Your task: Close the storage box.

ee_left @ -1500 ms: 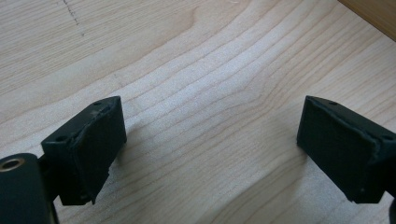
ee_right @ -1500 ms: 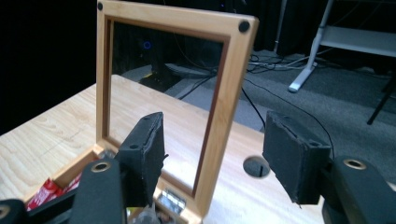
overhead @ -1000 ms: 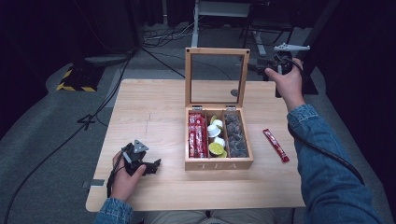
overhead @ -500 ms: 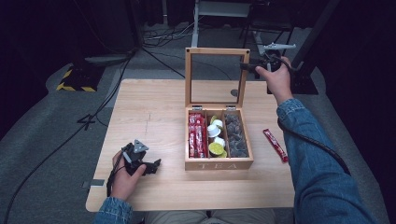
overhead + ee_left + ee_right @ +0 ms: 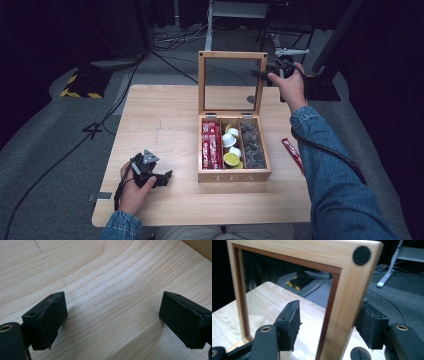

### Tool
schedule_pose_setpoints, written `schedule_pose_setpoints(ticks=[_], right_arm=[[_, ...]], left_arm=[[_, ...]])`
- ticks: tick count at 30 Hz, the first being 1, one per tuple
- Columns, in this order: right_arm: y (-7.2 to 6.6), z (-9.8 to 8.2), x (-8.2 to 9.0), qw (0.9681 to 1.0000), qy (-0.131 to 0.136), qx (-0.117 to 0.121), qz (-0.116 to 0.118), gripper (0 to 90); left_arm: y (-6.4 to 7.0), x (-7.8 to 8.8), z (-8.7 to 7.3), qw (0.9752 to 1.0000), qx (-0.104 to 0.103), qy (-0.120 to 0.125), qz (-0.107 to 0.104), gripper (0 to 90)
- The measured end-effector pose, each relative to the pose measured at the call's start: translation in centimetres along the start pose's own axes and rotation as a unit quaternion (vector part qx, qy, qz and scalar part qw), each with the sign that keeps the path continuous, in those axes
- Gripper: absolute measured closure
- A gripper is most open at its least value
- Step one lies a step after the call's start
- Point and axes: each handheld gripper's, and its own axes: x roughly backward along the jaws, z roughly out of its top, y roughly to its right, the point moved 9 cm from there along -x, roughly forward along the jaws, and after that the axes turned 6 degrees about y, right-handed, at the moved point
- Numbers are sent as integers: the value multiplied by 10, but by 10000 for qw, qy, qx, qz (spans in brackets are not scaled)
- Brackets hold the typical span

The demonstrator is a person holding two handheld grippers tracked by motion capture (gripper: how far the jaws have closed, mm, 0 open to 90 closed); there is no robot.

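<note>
the tea box (image 5: 234, 175) sits near the middle of the table (image 5: 165, 120), its lid (image 5: 231, 56) standing straight up. the right gripper (image 5: 263, 74) is at the lid's right side, jaws apart with the wood frame (image 5: 342, 305) between them, not squeezing yet. the left gripper (image 5: 165, 176) rests wide open near the table's front left corner.

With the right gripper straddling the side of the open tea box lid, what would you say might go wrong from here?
1. The right gripper has its jaws around the lid frame but not yet pressing; a loose or off-centre grip might slip as the lid swings.
2. The lid stands upright over the tea box; let go early, it may slam shut.
3. The left gripper rests open on the table, apart from the box, so a push on the lid might slide the box.
</note>
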Motion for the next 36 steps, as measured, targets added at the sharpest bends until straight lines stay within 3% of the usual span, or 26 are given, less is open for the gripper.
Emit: schedule_pose_setpoints(ticks=[12,20,27,36], right_arm=[[-12,4,16,10000,40,28,82,400],[-30,2,46,9995,222,89,216,454],[-49,-4,70,9990,141,311,273,476],[-62,-10,95,9985,61,477,259,418]], left_arm=[[0,0,0,10000,0,2,2,83],[0,0,0,10000,-10,-10,4,83],[0,0,0,10000,2,-3,6,83],[0,0,0,10000,-6,-7,10,83]])
